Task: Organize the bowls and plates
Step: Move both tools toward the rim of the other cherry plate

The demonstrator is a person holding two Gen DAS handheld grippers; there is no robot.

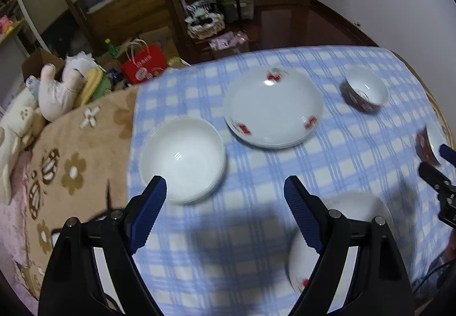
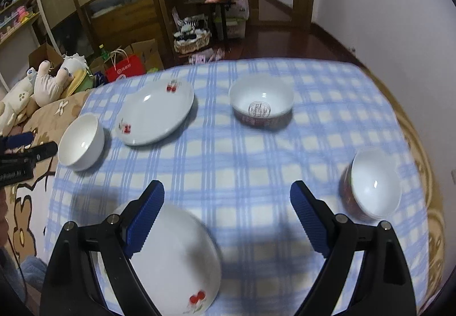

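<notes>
The cloth under both claws was pale blue and cream check. Ahead of the left claw lay a white plate with red cherry prints, and left of it a stack of plain white bowls. Beyond the right claw stood a bowl, white inside and dark red patterned outside; another such bowl lay to its right. The finger pads were ribbed blue on black. Left of the cloth, the blanket was tan with flowers.

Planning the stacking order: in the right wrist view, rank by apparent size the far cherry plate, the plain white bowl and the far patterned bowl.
1. Far cherry plate
2-3. Far patterned bowl and plain white bowl: alike, unranked.
</notes>
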